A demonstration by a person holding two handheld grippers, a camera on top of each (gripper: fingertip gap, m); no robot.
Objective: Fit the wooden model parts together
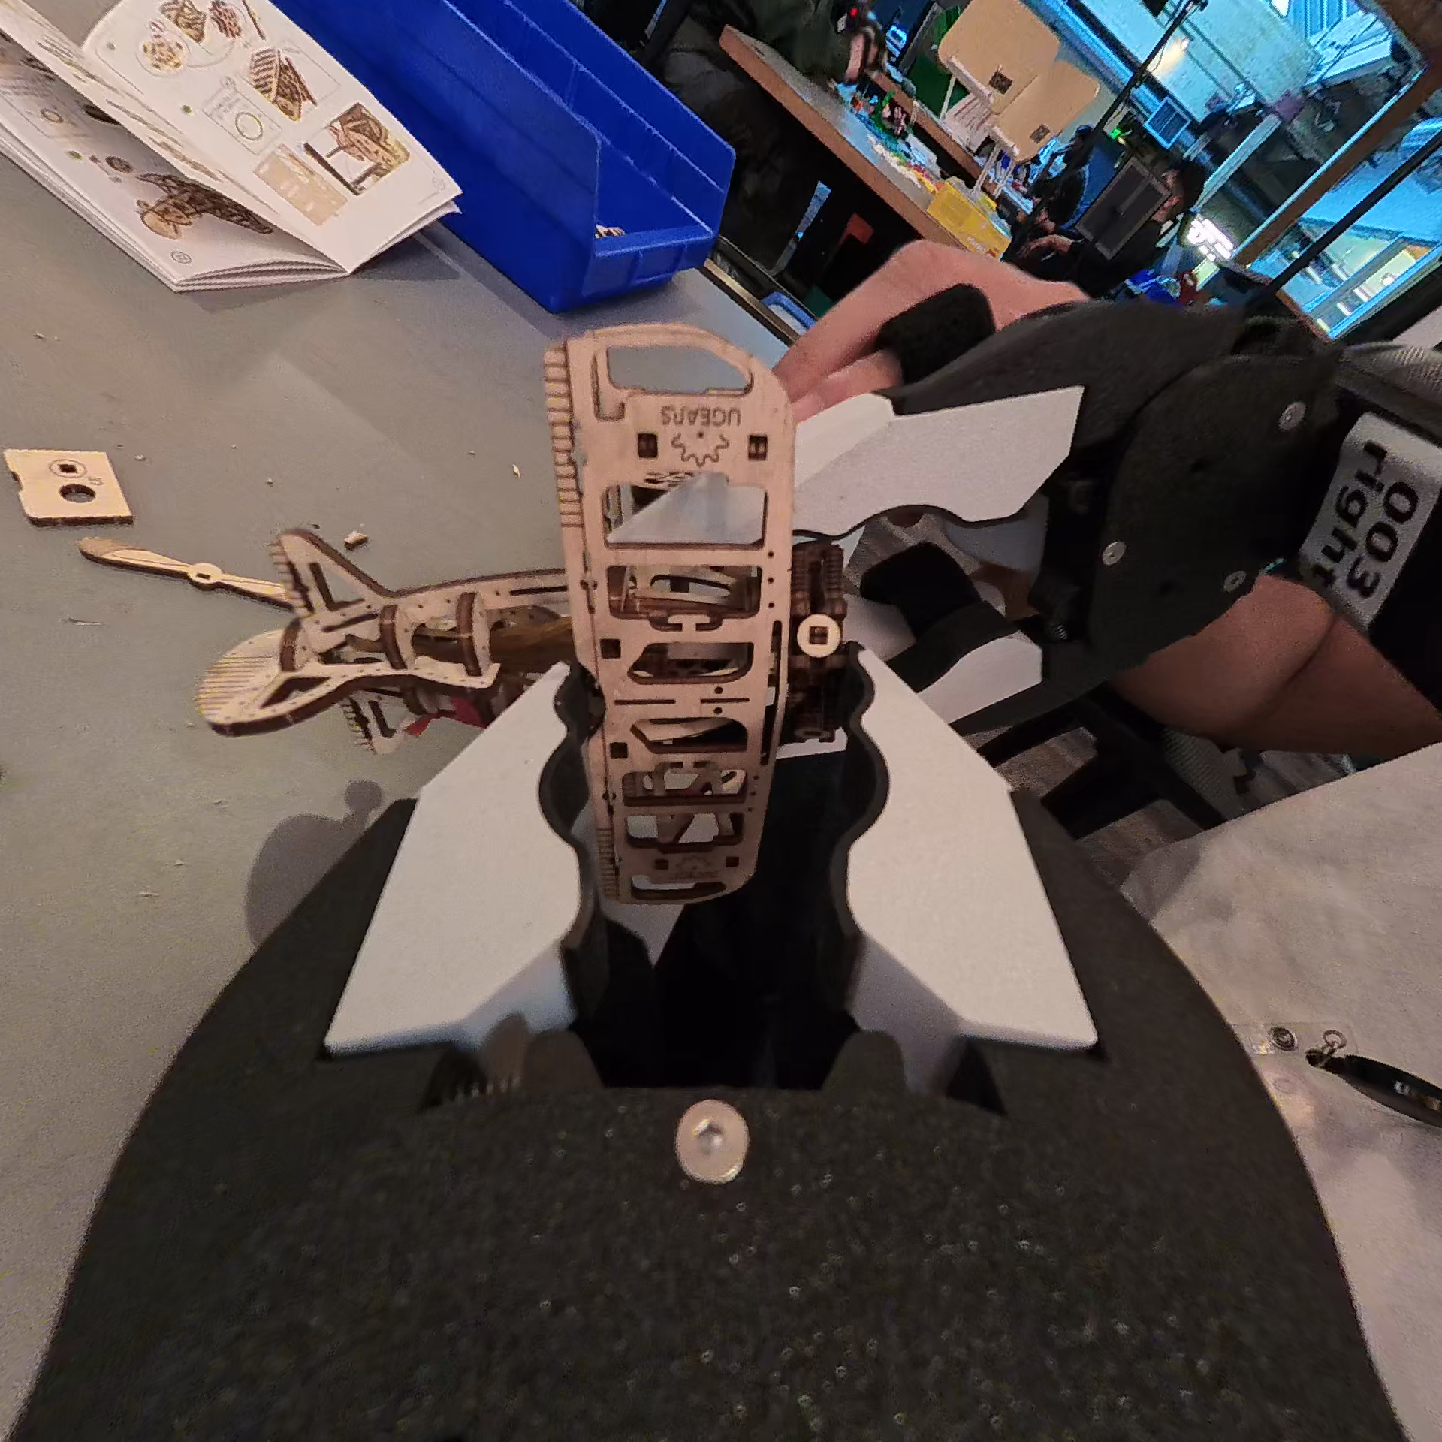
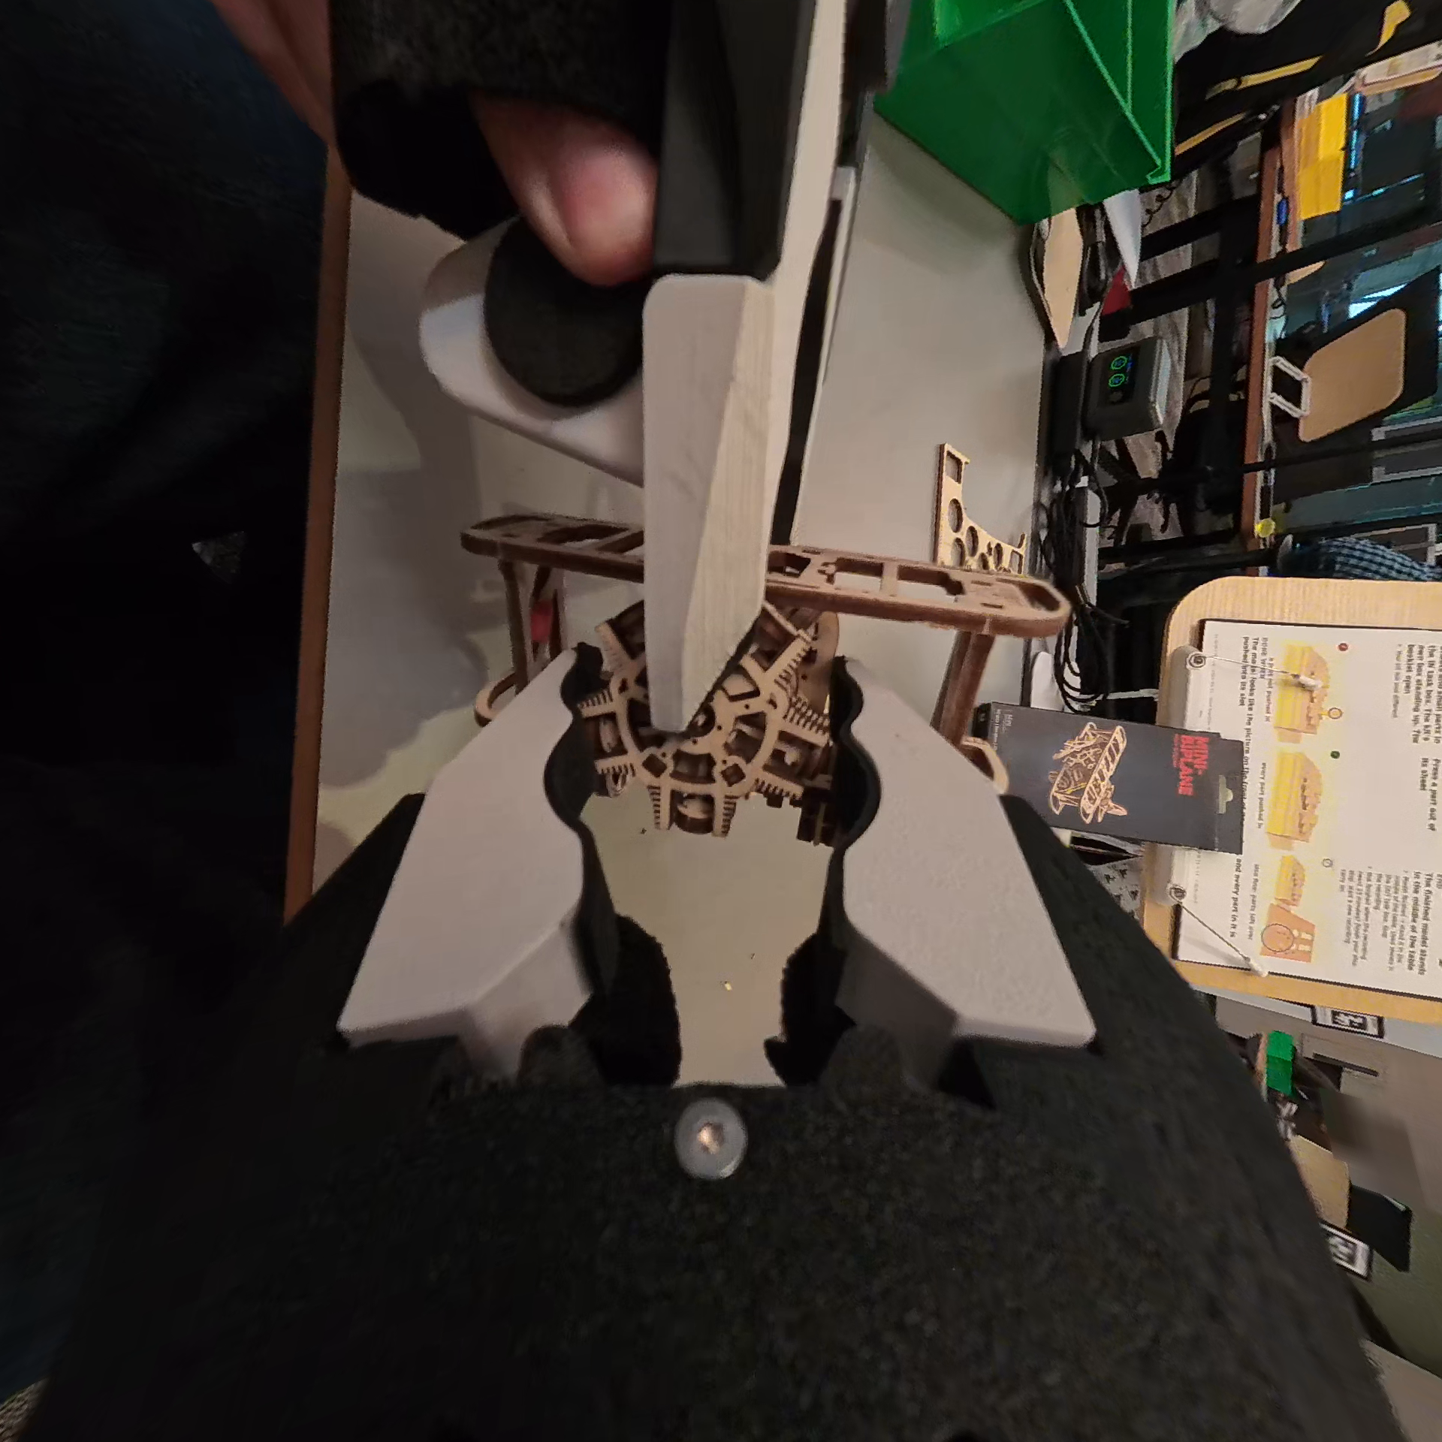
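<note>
A wooden biplane model (image 1: 437, 624) is held over the grey table (image 1: 234, 406), with its top wing (image 1: 687, 624) upright in the left wrist view. My left gripper (image 1: 710, 687) is shut on the model's front, one finger behind the wing and one at the engine. My right gripper (image 2: 706, 687) is shut on the round engine (image 2: 702, 749), a finger on each side; it also shows in the left wrist view (image 1: 882, 577), coming in from the right. A left gripper finger (image 2: 702, 507) touches the engine's face. A loose wooden propeller (image 1: 187, 573) lies on the table by the tail.
A small square wooden offcut (image 1: 69, 485) lies at the left. An open instruction booklet (image 1: 234, 140) and a blue bin (image 1: 546, 156) sit at the back. In the right wrist view there are a green bin (image 2: 1038, 94), a punched wooden sheet (image 2: 967, 530) and a black kit box (image 2: 1108, 772).
</note>
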